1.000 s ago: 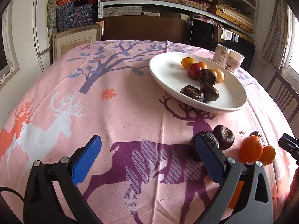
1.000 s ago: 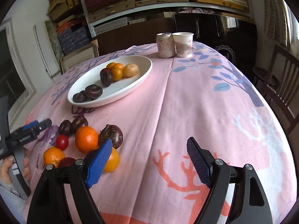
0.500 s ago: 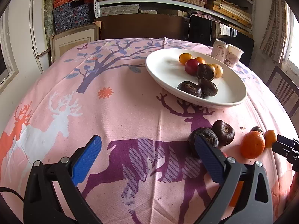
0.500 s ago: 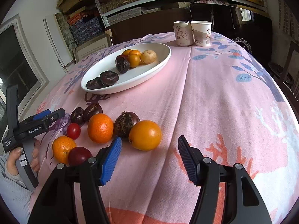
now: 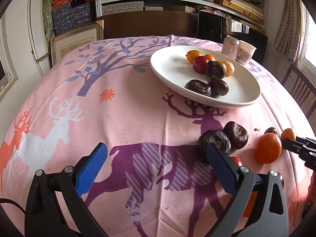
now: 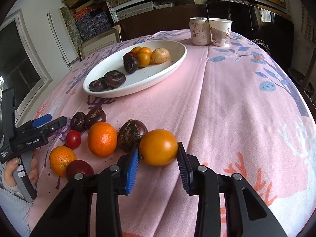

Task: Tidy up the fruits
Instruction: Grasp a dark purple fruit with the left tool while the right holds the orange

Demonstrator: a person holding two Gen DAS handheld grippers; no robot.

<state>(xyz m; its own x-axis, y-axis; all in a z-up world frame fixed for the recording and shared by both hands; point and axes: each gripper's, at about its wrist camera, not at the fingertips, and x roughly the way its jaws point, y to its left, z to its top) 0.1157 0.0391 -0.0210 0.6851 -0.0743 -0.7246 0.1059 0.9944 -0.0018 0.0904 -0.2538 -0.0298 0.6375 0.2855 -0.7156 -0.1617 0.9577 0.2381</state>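
A white oval plate (image 6: 169, 67) holds several fruits: dark chestnut-like ones, small oranges, a potato-like one; it also shows in the left wrist view (image 5: 173, 69). Loose fruit lies on the pink cloth. My right gripper (image 6: 158, 155) has both blue pads against a smooth orange (image 6: 159, 147) that rests on the cloth. Beside it lie a dark brown fruit (image 6: 131, 134), a rough orange (image 6: 102, 139), a red cherry tomato (image 6: 73, 139) and more. My left gripper (image 5: 156, 164) is open and empty, its right finger just in front of a dark fruit (image 5: 214, 143).
A drink can (image 6: 198, 31) and a paper cup (image 6: 220, 31) stand at the table's far side. The pink deer-print tablecloth (image 5: 98, 118) covers the table. Shelves and a wooden chair (image 5: 300, 90) stand behind. The left gripper's body (image 6: 29, 134) sits left of the loose fruit.
My right gripper moved forward to the smooth orange and narrowed until its pads meet the fruit. My left gripper stayed open and shifted only slightly.
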